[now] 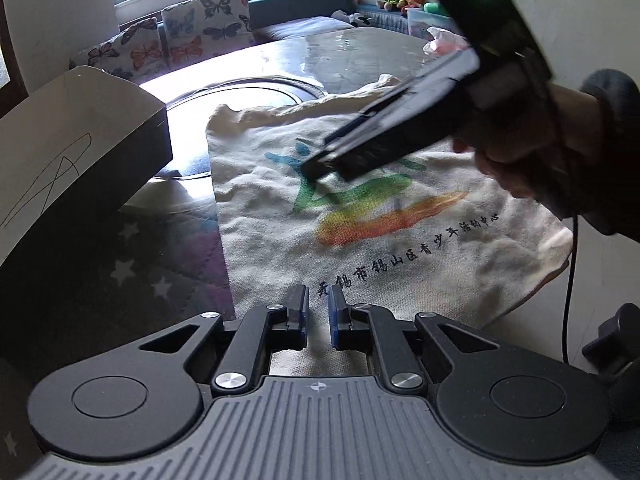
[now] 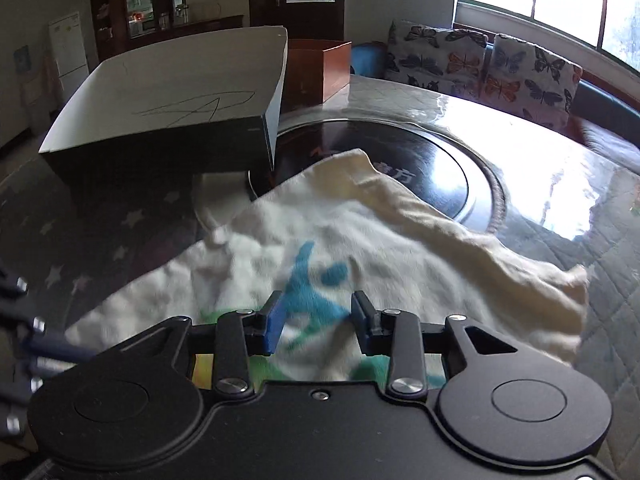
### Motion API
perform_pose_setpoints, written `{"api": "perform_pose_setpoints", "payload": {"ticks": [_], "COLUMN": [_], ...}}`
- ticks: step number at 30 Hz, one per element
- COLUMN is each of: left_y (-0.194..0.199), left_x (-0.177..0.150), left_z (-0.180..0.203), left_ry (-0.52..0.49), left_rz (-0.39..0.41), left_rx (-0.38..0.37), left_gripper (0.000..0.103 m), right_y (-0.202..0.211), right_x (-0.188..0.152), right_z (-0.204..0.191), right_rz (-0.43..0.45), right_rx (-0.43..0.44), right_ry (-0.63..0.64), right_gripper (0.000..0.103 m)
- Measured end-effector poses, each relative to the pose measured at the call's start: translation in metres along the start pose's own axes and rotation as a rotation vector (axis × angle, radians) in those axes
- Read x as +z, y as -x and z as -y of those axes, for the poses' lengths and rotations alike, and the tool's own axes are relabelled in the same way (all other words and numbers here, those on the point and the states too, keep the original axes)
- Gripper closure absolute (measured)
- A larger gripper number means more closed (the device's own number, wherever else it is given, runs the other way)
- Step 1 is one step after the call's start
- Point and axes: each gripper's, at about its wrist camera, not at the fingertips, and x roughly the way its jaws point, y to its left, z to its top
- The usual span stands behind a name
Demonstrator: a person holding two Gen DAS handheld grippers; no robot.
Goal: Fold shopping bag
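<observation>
The bag (image 1: 360, 216) lies spread flat, printed side up, on the worktop (image 2: 560, 184), its far rim rumpled against the dark round inset (image 2: 400, 160), near the box (image 2: 160, 112). My left gripper (image 1: 318, 316) hovers over its near edge, jaws narrow and empty. My right gripper (image 2: 316, 320) hangs above the print, jaws half apart, holding nothing. The limp canvas could bunch if I pinch one layer only, skewing any crease.

Bag (image 2: 360, 248) print blurred; box (image 1: 60, 168) cut off.
</observation>
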Motion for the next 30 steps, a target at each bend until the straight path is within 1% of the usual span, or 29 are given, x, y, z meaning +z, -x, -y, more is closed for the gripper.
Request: {"api": "perform_pose_setpoints", "payload": {"ticks": [5, 6, 10, 12, 18, 26, 30], "left_y": [0.002, 0.001, 0.002, 0.003, 0.006, 0.006, 0.006], "left_x": [-0.001, -0.001, -0.001, -0.001, -0.002, -0.003, 0.002], "left_z": [0.000, -0.001, -0.002, -0.002, 0.000, 0.001, 0.003], "left_ry": [-0.002, -0.001, 0.000, 0.000, -0.014, -0.045, -0.052], "left_rz": [0.003, 0.002, -0.002, -0.005, -0.011, -0.018, -0.029], "left_rx": [-0.009, -0.011, -0.018, -0.019, -0.009, 0.000, 0.001], "left_gripper": [0.093, 0.093, 0.092, 0.092, 0.091, 0.091, 0.091], "right_y": [-0.023, -0.020, -0.009, 0.002, 0.043, 0.076, 0.092], "right_x": [0.021, 0.005, -0.005, -0.016, -0.053, -0.083, -0.097], "right_z": [-0.001, -0.011, -0.030, -0.036, -0.028, 0.007, 0.024], "right_rz": [-0.007, -0.003, -0.011, -0.013, -0.020, -0.014, -0.010], "right_rx": [0.014, 0.023, 0.075, 0.096, 0.061, -0.030, -0.076], "right_ry": [-0.007, 0.006, 0.090, 0.130, 0.153, 0.050, -0.002], "right_gripper": [0.064, 0.064, 0.063, 0.063, 0.064, 0.064, 0.063]}}
